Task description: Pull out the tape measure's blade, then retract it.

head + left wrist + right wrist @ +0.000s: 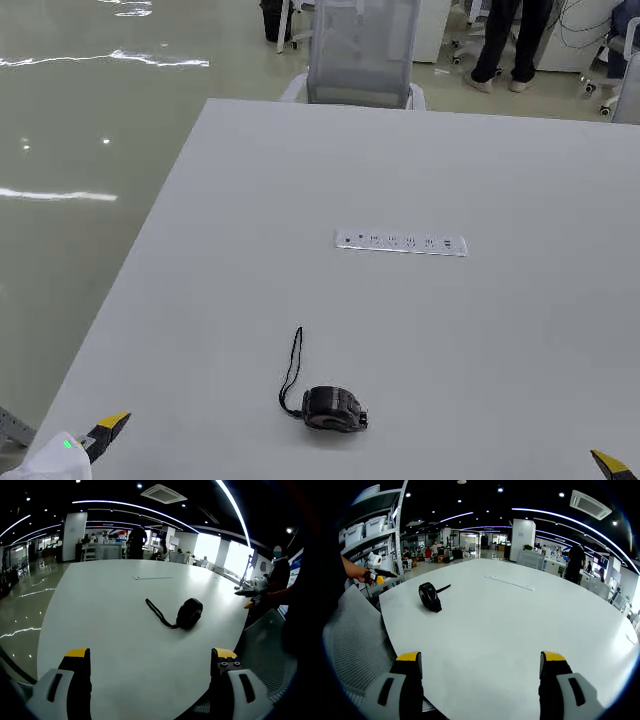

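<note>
A black tape measure (335,408) lies on the white table (420,170) near its front edge, blade fully inside, its black wrist strap (292,368) trailing away from me. My left gripper (150,655) stands open with its jaws wide apart and nothing between them, short of the tape measure (190,613), which sits ahead and slightly right. My right gripper (481,657) is open too and holds nothing, with the tape measure (429,596) ahead to its left. In the head view a yellow fingertip (108,426) shows at the lower left and another fingertip (610,464) at the lower right.
A flush power strip (400,243) is set into the table beyond the tape measure. A grey mesh chair (362,50) stands at the far edge, and a person (510,40) stands behind it on the right. Another mesh chair back (355,640) is close to me.
</note>
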